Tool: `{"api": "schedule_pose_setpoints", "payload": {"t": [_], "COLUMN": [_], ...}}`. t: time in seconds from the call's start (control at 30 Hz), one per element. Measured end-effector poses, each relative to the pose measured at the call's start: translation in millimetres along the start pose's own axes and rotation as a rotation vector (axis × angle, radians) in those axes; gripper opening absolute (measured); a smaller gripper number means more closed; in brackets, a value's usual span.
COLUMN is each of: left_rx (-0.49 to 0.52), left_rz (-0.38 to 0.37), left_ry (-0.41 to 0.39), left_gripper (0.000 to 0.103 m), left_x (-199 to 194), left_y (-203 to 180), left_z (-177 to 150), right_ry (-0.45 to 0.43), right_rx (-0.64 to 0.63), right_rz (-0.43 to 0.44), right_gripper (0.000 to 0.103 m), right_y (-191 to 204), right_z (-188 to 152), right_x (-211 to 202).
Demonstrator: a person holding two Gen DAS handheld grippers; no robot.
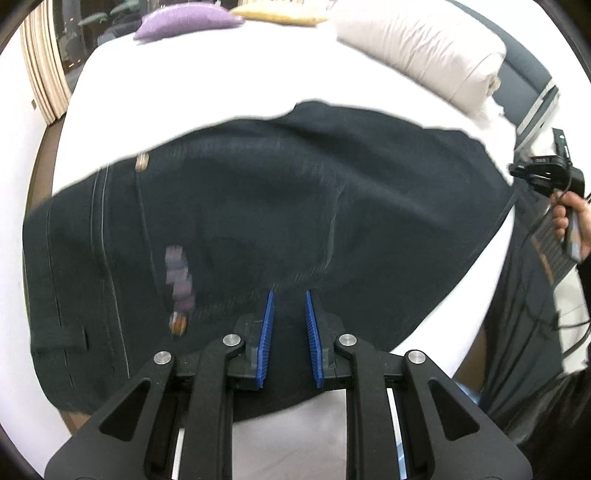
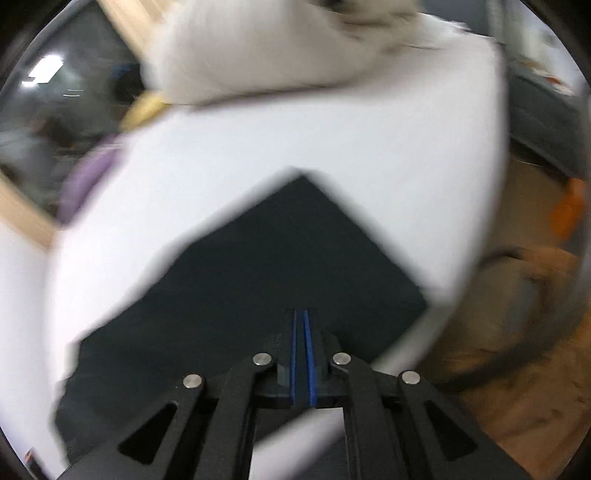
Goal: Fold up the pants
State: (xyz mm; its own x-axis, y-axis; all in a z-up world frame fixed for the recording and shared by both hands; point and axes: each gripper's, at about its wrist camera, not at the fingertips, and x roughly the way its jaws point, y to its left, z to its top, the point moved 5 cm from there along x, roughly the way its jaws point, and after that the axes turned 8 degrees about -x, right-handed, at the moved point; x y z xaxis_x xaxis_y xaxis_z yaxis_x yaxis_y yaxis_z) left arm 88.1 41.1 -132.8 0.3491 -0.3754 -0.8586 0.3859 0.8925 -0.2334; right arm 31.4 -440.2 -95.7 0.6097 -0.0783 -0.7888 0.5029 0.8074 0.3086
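In the left wrist view, the left gripper (image 1: 290, 295) sits at 6 o'clock with its blue pads (image 1: 266, 332) spread apart; dark cloth shows between them, but no pinch is visible. Directly beyond lie the dark pants (image 1: 258, 206), spread across the white bed sheet (image 1: 207, 88). The waistband end, with belt loops and stitching, lies toward 9 o'clock; the fabric runs toward 3 o'clock, where part of it hangs over the bed edge. The long axis therefore runs 9 to 3 o'clock in this view. At 3 o'clock the right gripper (image 1: 532, 173) is visible, held in the person's hand (image 1: 570, 221). Farther off, a beige duvet (image 1: 424, 48) lies at 1 o'clock, with a purple cushion (image 1: 181, 20) and a yellow cushion (image 1: 280, 13) at 12 o'clock.

In the right wrist view, which is motion-blurred, the fingers (image 2: 314, 362) are pressed together; whether cloth is caught between them cannot be determined. The pants show a square corner pointing to 12 o'clock.

Judgement: the garment appears laid flat, possibly leg over leg. The lengthwise folds toward the waistband remain.
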Motion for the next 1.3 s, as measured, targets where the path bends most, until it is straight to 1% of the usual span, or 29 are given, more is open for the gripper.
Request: {"api": "schedule_pose_setpoints", "payload": {"t": [0.03,0.07,0.1,0.13,0.2,0.27,0.3,0.37,0.4,0.43,0.5,0.53,0.57,0.63,0.67,0.73,0.83,0.87,0.9,0.93,1.0,1.03,1.07,1.13,1.17,1.2,1.23,1.27,1.3], "left_rx": [0.002,0.009,0.016,0.017,0.001,-0.044,-0.072,-0.114,-0.129,-0.136,-0.148,-0.173,-0.195,-0.233,-0.231,-0.219,-0.236,-0.245,-0.247,-0.244,-0.213,-0.184,-0.158,-0.126,-0.131,-0.145,-0.166,-0.188,-0.206], "left_rz": [-0.013,-0.016,-0.012,-0.012,-0.024,-0.01,0.003,0.026,0.039,0.038,0.012,-0.022,-0.043,-0.074,-0.072,-0.059,-0.034,-0.019,-0.023,-0.041,-0.06,-0.05,-0.031,0.018,0.033,0.031,0.005,-0.009,-0.017], "left_ry": [-0.017,-0.035,-0.051,-0.071,-0.094,-0.087,-0.077,-0.049,-0.031,-0.023,-0.032,-0.046,-0.052,-0.06,-0.063,-0.069,-0.079,-0.085,-0.097,-0.11,-0.13,-0.128,-0.115,-0.078,-0.065,-0.059,-0.074,-0.087,-0.097], "left_gripper": [0.017,0.017,0.017,0.017,0.017,0.017,0.017,0.017,0.017,0.017,0.017,0.017,0.017,0.017,0.017,0.017,0.017,0.017,0.017,0.017,0.017,0.017,0.017,0.017,0.017,0.017,0.017,0.017,0.017], "left_x": [-2.0,-2.2,-1.2,1.6,8.9,24.0,31.7,45.6,51.3,54.0,54.5,52.9,52.2,49.5,49.2,46.2,38.8,33.2,26.5,23.7,22.0,24.7,29.9,42.8,46.1,47.5,42.8,38.2,32.8], "left_y": [-4.6,-9.5,-13.7,-18.3,-20.3,-11.7,-4.5,11.4,20.2,29.0,39.4,46.4,49.9,56.2,56.7,56.5,56.8,55.1,50.6,42.9,22.6,11.8,4.1,1.1,6.0,13.1,21.3,29.2,36.8], "left_z": [9.5,20.1,30.7,45.5,64.5,79.4,83.9,86.9,83.8,77.8,68.7,65.0,64.1,63.4,63.1,61.1,58.8,58.7,59.8,63.5,72.5,76.3,77.7,71.3,65.6,58.8,51.9,46.5,41.5], "right_ry": [0.001,0.011,0.038,0.087,0.181,0.253,0.298,0.374,0.38,0.381,0.378,0.354,0.313,0.207,0.158,0.071,-0.024,-0.043,-0.062,-0.068,-0.035,0.009,0.042,0.161,0.222,0.264,0.298,0.307,0.293], "right_rx": [-0.055,-0.086,-0.11,-0.118,-0.117,-0.161,-0.188,-0.221,-0.243,-0.246,-0.154,-0.122,-0.109,-0.076,-0.028,0.086,0.19,0.2,0.192,0.157,0.084,0.026,-0.004,-0.066,-0.102,-0.136,-0.158,-0.14,-0.095], "right_rz": [0.133,0.239,0.378,0.497,0.678,0.757,0.772,0.776,0.733,0.688,0.72,0.728,0.703,0.605,0.553,0.416,0.23,0.214,0.241,0.334,0.476,0.575,0.626,0.74,0.757,0.733,0.69,0.676,0.707], "right_gripper": [0.008,0.008,0.008,0.008,0.008,0.008,0.008,0.008,0.007,0.0,0.0,0.0,0.0,0.0,0.0,0.0,0.002,0.007,0.007,0.007,0.006,0.006,0.006,0.006,0.006,0.006,0.005,0.0,0.0], "right_y": [38.5,67.8,105.6,142.0,201.4,251.8,276.3,298.9,299.8,296.3,274.7,260.7,249.1,211.7,184.7,122.7,54.4,42.8,48.9,62.8,100.4,135.1,154.4,199.9,214.3,223.6,219.7,205.6,189.3], "right_z": [-0.1,-2.5,-7.6,-15.1,-29.9,-44.6,-54.0,-67.5,-68.8,-66.9,-53.3,-42.8,-32.2,-2.6,13.7,41.0,59.7,60.3,57.5,53.6,34.3,12.2,-2.9,-48.1,-69.1,-86.8,-98.6,-102.5,-97.4], "right_x": [4.9,10.7,20.7,34.0,61.3,88.0,105.6,136.3,151.4,165.2,185.1,188.8,188.6,186.6,186.4,181.0,144.9,127.8,112.9,96.8,80.8,75.9,74.8,84.7,95.3,104.8,114.9,123.5,128.1]}}
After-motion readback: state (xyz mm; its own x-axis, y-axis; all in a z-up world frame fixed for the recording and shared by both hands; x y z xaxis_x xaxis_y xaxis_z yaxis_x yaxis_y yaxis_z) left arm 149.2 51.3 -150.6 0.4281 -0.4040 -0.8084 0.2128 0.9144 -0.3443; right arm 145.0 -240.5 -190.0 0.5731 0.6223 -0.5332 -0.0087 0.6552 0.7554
